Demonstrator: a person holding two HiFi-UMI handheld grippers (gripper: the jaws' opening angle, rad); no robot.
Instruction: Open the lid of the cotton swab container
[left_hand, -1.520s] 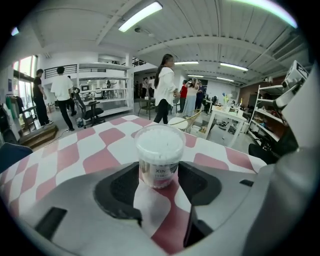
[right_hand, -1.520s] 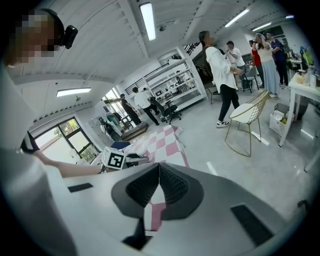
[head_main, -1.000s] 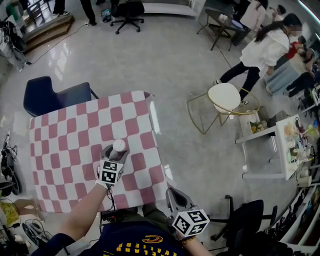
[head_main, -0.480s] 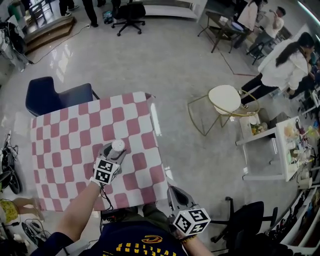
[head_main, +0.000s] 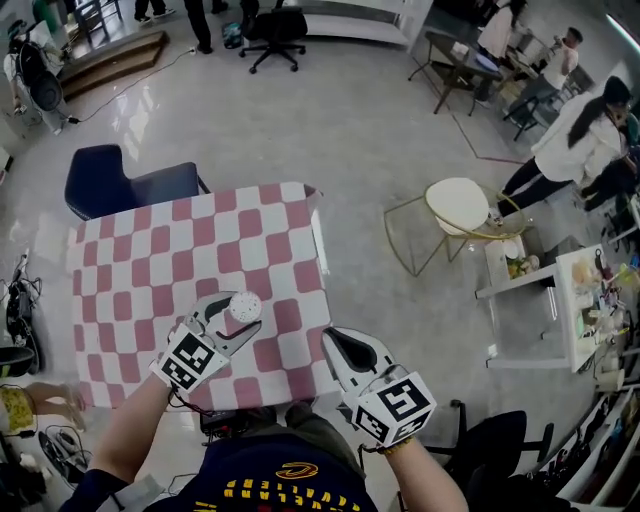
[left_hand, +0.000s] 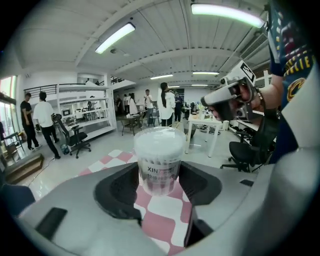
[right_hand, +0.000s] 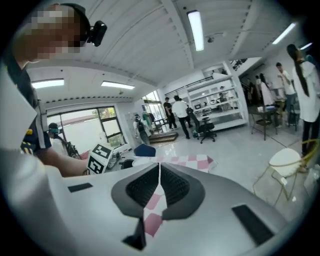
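Left gripper view: the container (left_hand: 159, 150) bears "XIN" — the rest is too blurred to read. The left claw (left_hand: 159, 175) grips its sides over the checked surface (head_main: 150, 250), lid on. The right claw (right_hand: 159, 182) — closed, empty — hovers by the surface's near corner; a navy chair (head_main: 110, 180) stands beyond.

tabletop (head_main: 150, 260): pink-and-white checked cloth, below the left hand-held gripper (head_main: 240, 312) | dark blue chair (head_main: 110, 180): beyond the tabletop's far left corner, well apart from this gripper | round white stool (head_main: 460, 203): gold wire frame, ahead and right of the right hand-held gripper (head_main: 330, 338) | black office chair (head_main: 272, 22): far ahead | white side table (head_main: 580, 300): cluttered, far right
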